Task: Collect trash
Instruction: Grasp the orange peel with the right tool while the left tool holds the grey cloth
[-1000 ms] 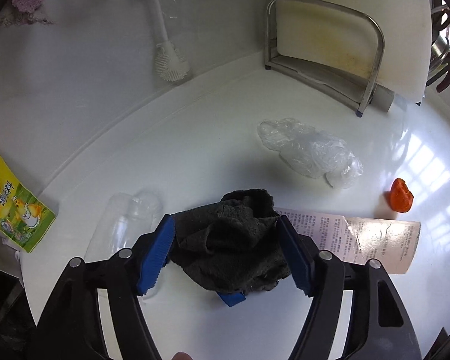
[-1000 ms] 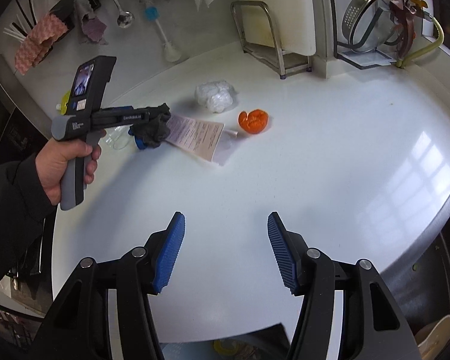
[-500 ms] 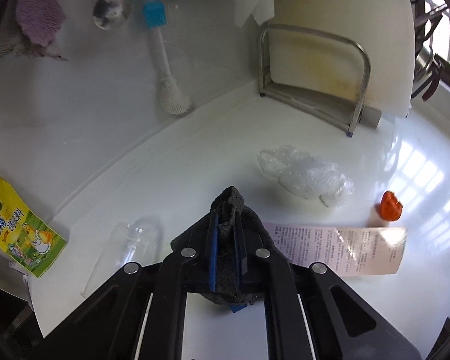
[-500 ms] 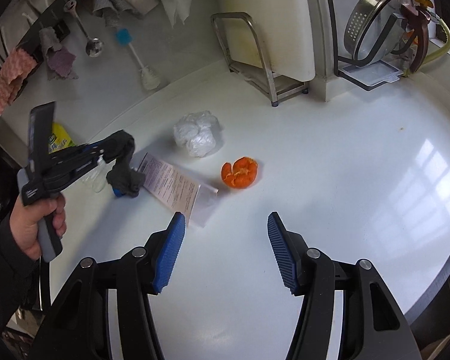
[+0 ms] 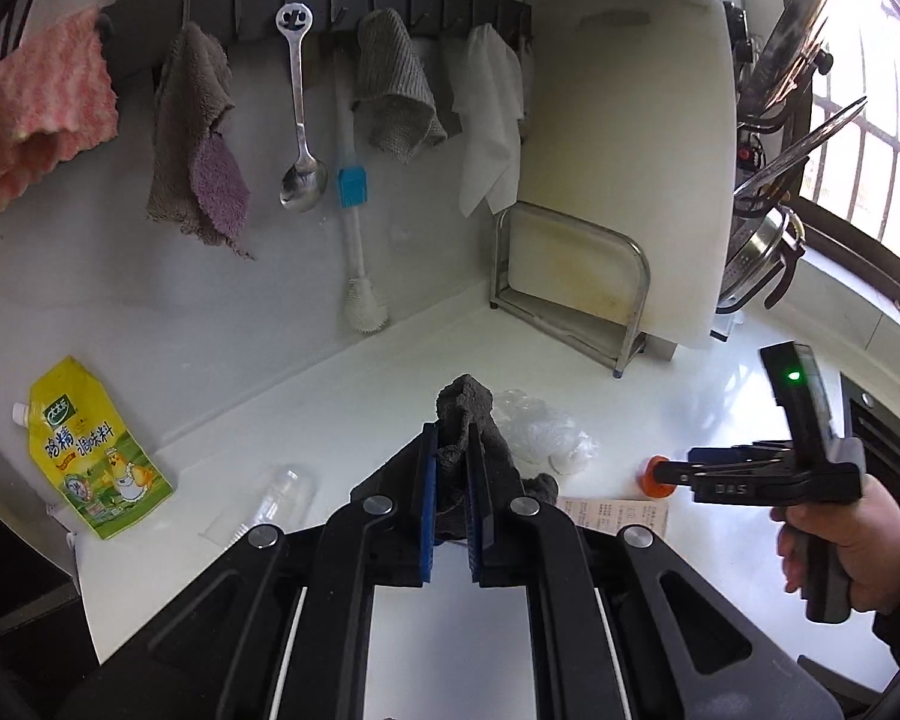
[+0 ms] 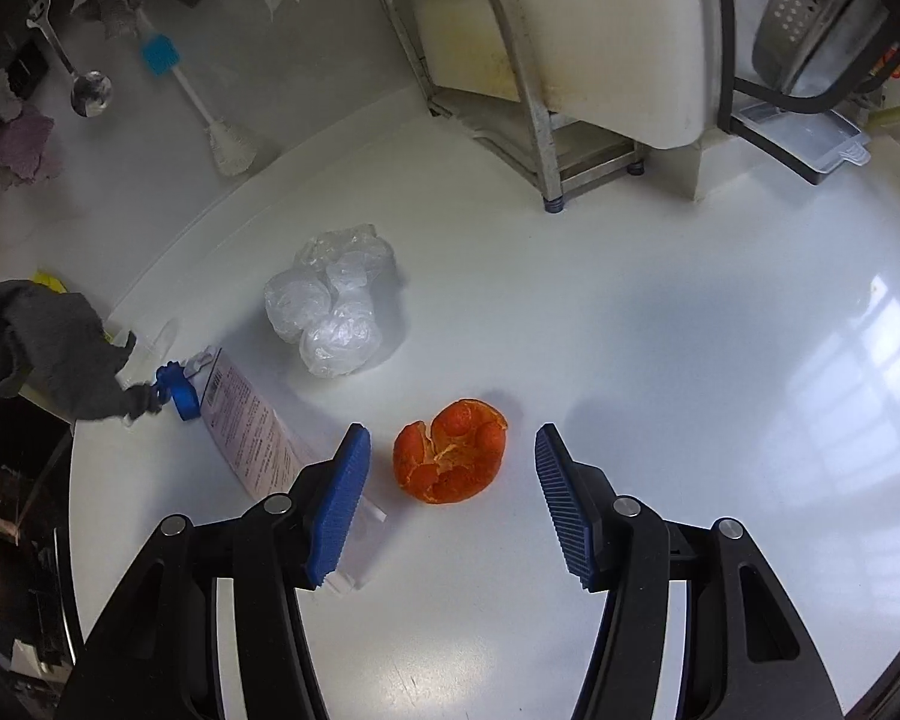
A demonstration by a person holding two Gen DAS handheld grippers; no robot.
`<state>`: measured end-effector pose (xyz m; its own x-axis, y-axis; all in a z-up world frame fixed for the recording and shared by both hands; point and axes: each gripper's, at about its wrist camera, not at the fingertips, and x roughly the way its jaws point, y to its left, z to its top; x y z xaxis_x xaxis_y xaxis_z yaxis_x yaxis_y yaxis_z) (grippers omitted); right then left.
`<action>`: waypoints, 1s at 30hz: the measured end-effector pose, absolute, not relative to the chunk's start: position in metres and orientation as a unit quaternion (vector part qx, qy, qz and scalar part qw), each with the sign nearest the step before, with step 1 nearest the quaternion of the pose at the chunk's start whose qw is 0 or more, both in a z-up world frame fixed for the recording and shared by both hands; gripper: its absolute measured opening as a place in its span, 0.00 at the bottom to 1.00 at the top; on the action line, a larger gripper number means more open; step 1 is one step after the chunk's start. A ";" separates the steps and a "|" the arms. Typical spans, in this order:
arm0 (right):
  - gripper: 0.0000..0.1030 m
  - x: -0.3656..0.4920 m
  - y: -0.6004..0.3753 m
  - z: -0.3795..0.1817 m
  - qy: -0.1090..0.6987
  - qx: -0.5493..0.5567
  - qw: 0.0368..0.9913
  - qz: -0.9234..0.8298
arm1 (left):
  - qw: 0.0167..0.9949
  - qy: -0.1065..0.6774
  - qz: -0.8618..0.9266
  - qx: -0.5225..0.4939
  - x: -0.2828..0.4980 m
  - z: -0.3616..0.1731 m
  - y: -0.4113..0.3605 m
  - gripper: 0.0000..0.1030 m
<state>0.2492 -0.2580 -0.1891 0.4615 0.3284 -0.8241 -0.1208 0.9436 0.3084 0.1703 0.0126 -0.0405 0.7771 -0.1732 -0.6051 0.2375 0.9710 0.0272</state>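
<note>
Left tool clenched on dark rag, lifted clear of the table. Right tool released, jaws wide, orange peel lying on the table directly between its tips, mid-table; right hand nearer. Peel roughly round, no clear long axis. Remaining on the table: one peel, one crumpled plastic bag, one paper slip, one blue cap.
</note>
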 end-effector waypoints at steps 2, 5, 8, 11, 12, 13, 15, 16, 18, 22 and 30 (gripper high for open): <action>0.50 0.253 -0.248 -0.192 0.505 0.081 0.850 0.126 | 0.940 0.317 -0.115 0.047 0.160 -0.039 0.011 0.08; 0.42 0.256 -0.241 -0.201 0.520 0.068 0.842 0.124 | 0.938 0.323 -0.123 0.039 0.147 -0.038 0.009 0.08; 0.38 0.256 -0.239 -0.205 0.522 0.047 0.844 0.114 | 0.936 0.326 -0.128 0.041 0.135 -0.041 0.006 0.08; 0.18 0.256 -0.246 -0.205 0.521 0.047 0.844 0.114 | 0.933 0.334 -0.129 0.039 0.128 -0.045 0.006 0.08; 0.14 0.255 -0.248 -0.204 0.522 0.048 0.844 0.118 | 0.932 0.338 -0.128 0.036 0.127 -0.047 0.007 0.08; 0.12 0.254 -0.247 -0.203 0.522 0.045 0.843 0.119 | 0.930 0.342 -0.128 0.032 0.126 -0.049 0.008 0.08; 0.08 0.250 -0.248 -0.199 0.520 0.036 0.844 0.122 | 0.929 0.346 -0.127 0.029 0.124 -0.051 0.009 0.08; 0.07 0.248 -0.249 -0.196 0.518 0.037 0.845 0.124 | 0.929 0.346 -0.127 0.028 0.122 -0.050 0.009 0.08; 0.07 0.240 -0.253 -0.189 0.511 0.050 0.848 0.129 | 0.930 0.343 -0.129 0.029 0.118 -0.049 0.007 0.08; 0.07 0.216 -0.256 -0.169 0.494 0.070 0.854 0.145 | 0.931 0.340 -0.133 0.030 0.108 -0.043 0.005 0.08; 0.07 0.135 -0.255 -0.131 0.474 0.075 0.857 0.188 | 0.925 0.345 -0.158 0.031 0.071 -0.038 -0.008 0.08</action>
<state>0.1354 -0.2550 -0.1308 0.4810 0.3931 -0.7837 -0.2503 0.9182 0.3070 0.0708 -0.0076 -0.0378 0.7128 -0.2707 -0.6470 0.3134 0.9482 -0.0515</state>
